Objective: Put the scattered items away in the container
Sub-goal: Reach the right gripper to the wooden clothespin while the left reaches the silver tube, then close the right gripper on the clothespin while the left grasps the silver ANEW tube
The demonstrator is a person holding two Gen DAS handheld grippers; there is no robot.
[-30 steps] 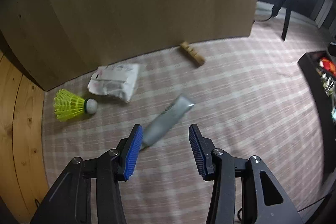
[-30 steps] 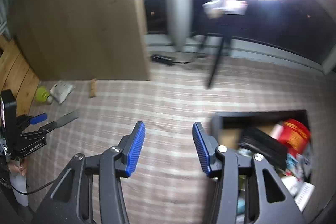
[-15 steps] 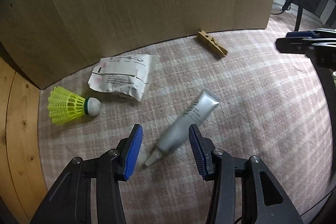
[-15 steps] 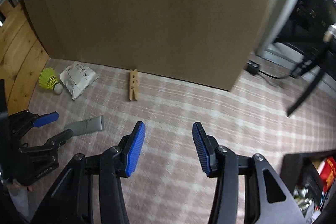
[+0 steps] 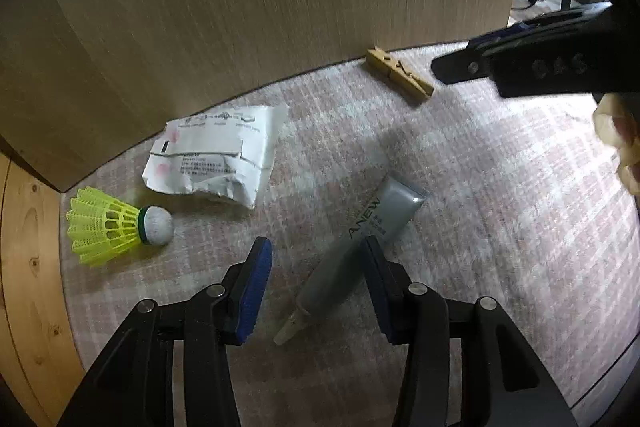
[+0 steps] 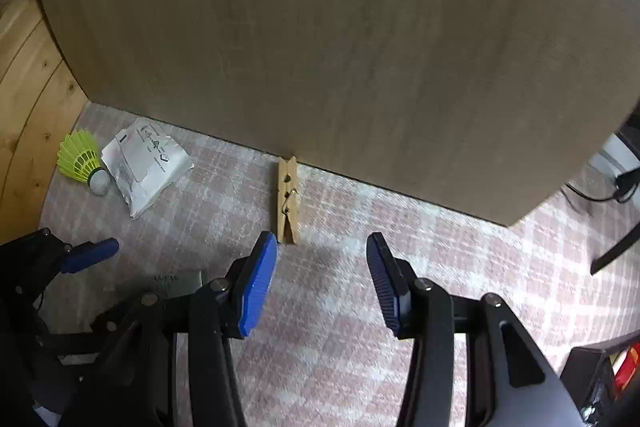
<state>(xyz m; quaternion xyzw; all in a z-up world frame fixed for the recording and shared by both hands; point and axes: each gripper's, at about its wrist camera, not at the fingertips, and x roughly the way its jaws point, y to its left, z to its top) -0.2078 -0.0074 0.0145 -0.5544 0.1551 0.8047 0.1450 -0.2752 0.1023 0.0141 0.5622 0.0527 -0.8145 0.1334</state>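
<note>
Two spread hand-held grippers: left [image 5: 316, 279] straddles the tube [image 5: 352, 255]; right [image 6: 322, 275] just short of the clothespin [image 6: 287, 199].

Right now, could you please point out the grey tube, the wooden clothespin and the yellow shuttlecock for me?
grey tube [image 5: 356, 259]: left wrist view, on the tube's body below the printed lettering.
wooden clothespin [image 6: 287, 201]: right wrist view, at its metal spring.
yellow shuttlecock [image 5: 106, 225]: left wrist view, on the plastic skirt.

Neon-yellow shuttlecock [image 5: 108, 225], grey tube [image 5: 362, 247], tan clothespin [image 6: 287, 199], pink-and-white checked cloth [image 5: 500, 195].
</note>
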